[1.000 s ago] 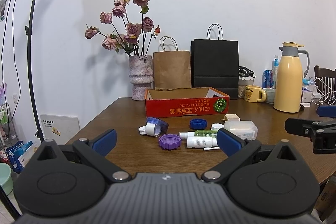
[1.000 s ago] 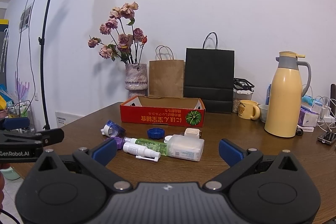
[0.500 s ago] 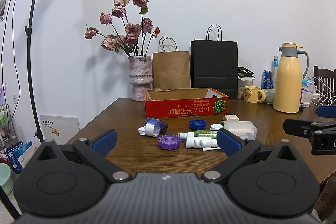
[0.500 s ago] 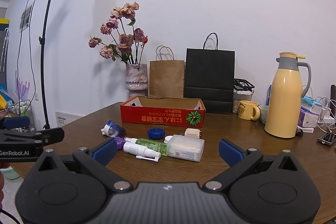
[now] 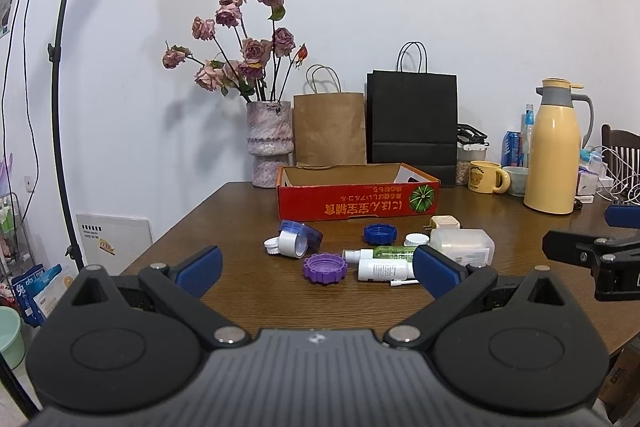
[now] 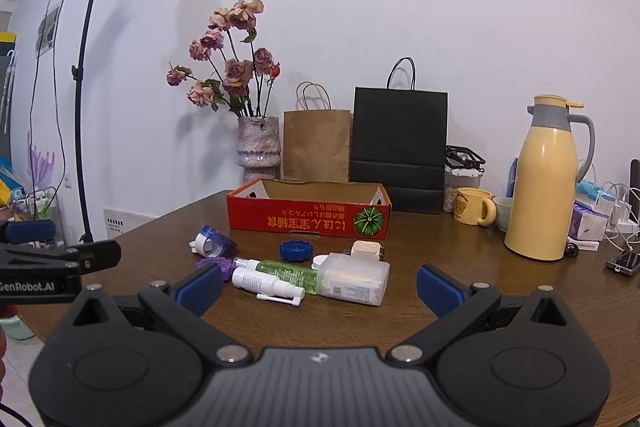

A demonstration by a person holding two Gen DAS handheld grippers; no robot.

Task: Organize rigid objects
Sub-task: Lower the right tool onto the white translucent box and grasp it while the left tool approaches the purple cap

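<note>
The small things lie loose on the table [image 6: 460,287] just in front of the red box [image 6: 308,217], probably waiting to be put into it: a clear plastic case [image 6: 354,279], a green bottle [image 6: 286,271] and a white spray bottle [image 6: 260,281] touching each other, a blue cap [image 6: 295,251] nearer the box, and a purple cap [image 5: 324,267] to the left. The box looks empty from here. The left gripper [image 5: 316,269] and the right gripper [image 6: 318,285] hover in front of the box, jaws spread wide, holding and touching nothing.

"GenRobot.AI" on left claw [image 6: 60,259] body.
</note>
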